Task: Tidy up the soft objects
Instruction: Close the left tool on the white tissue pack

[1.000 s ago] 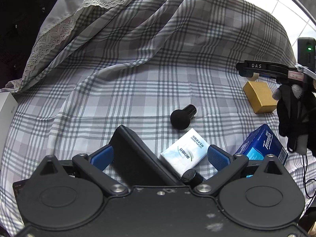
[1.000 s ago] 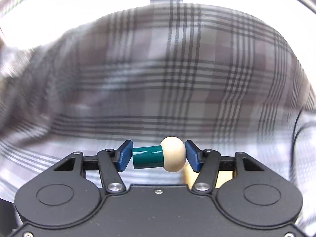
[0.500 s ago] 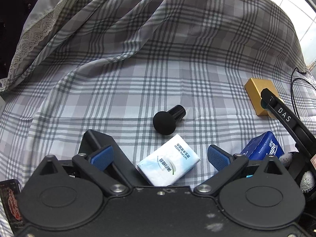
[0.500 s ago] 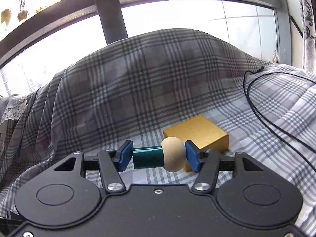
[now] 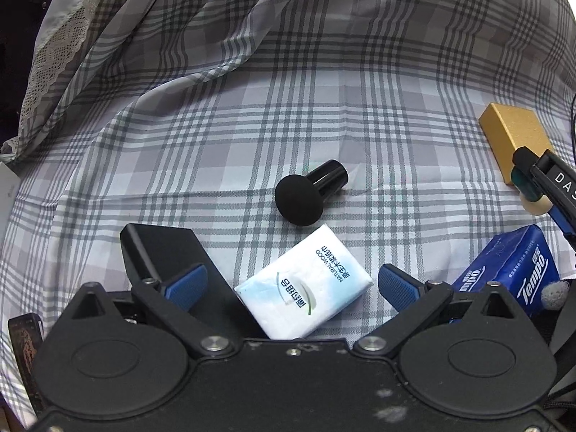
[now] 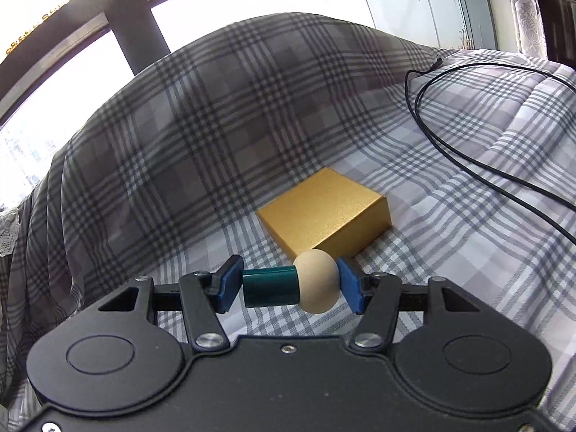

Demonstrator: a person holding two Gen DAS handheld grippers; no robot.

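My right gripper (image 6: 288, 284) is shut on a makeup sponge (image 6: 289, 286) with a green handle and a cream head, gripped end to end just in front of a gold box (image 6: 325, 212). The left wrist view shows that same sponge (image 5: 529, 190) and right gripper (image 5: 532, 187) at the far right by the gold box (image 5: 514, 140). My left gripper (image 5: 291, 284) is open above a white tissue pack (image 5: 306, 284) that lies between its fingers without touching them. A black makeup sponge (image 5: 306, 190) lies beyond the pack. A blue Tempo tissue pack (image 5: 511, 273) sits to the right.
Everything rests on a grey plaid cloth (image 5: 252, 108) that rises in folds at the back. A black case (image 5: 158, 252) lies under my left finger. A black cable (image 6: 450, 144) runs across the cloth at the right. Lace-edged fabric (image 5: 54, 54) hangs at the far left.
My left gripper has come down and closer over the white tissue pack. My right gripper has rolled and swung down until the gold box came into view, the sponge still gripped.
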